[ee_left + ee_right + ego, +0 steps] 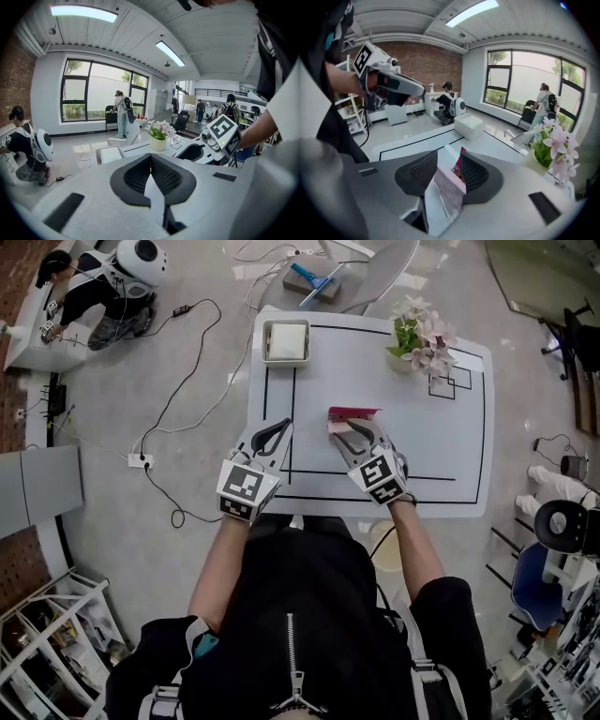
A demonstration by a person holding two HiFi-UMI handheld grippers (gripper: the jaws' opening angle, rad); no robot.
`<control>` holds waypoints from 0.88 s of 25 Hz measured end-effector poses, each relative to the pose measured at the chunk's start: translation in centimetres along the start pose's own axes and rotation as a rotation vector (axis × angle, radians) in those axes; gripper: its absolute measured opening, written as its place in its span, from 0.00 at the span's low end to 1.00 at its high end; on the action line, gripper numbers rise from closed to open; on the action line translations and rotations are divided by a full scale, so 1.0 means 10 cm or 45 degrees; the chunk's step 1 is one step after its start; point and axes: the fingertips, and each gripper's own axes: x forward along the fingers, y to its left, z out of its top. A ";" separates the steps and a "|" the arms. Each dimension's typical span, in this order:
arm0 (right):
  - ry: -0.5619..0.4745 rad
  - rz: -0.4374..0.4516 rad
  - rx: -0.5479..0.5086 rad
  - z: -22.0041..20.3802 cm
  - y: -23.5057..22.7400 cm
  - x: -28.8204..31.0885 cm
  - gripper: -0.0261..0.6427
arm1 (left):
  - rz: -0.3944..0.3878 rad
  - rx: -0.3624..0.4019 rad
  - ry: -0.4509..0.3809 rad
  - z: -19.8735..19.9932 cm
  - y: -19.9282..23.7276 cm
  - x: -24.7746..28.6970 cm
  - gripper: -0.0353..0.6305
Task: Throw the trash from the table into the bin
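Two grippers low-centre in the head view, over the near part of the white table [412, 437].

Left gripper [284, 424]: jaws together at the tips, nothing between them. It sits over the black tape line [265, 395] on the table's left side.

Right gripper [450, 152]: jaws apart with the pink wrapper [354, 413] standing in the gap. In the right gripper view it leans on the right-hand pad, and table shows between it and the left-hand pad, so it's not clamped. Silver inner face is toward that camera, pink edge further out.

Wrapper is near table centre in the head view, poking out just above the right gripper's tips.

White square bin [286, 359] is at the table's upper-left corner, well apart from the wrapper. Flower pot [401, 360] is at the table's upper right. Person crouching [103, 292] on the floor, upper left of frame.
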 end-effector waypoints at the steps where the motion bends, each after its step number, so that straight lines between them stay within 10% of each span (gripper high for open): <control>1: 0.024 0.022 -0.053 -0.02 -0.01 0.03 0.26 | 0.013 -0.004 0.002 -0.01 0.02 -0.02 0.06; 22: 0.431 0.180 -0.478 -0.77 -0.04 0.53 0.36 | 0.256 -0.101 0.055 -0.34 0.22 -0.59 0.06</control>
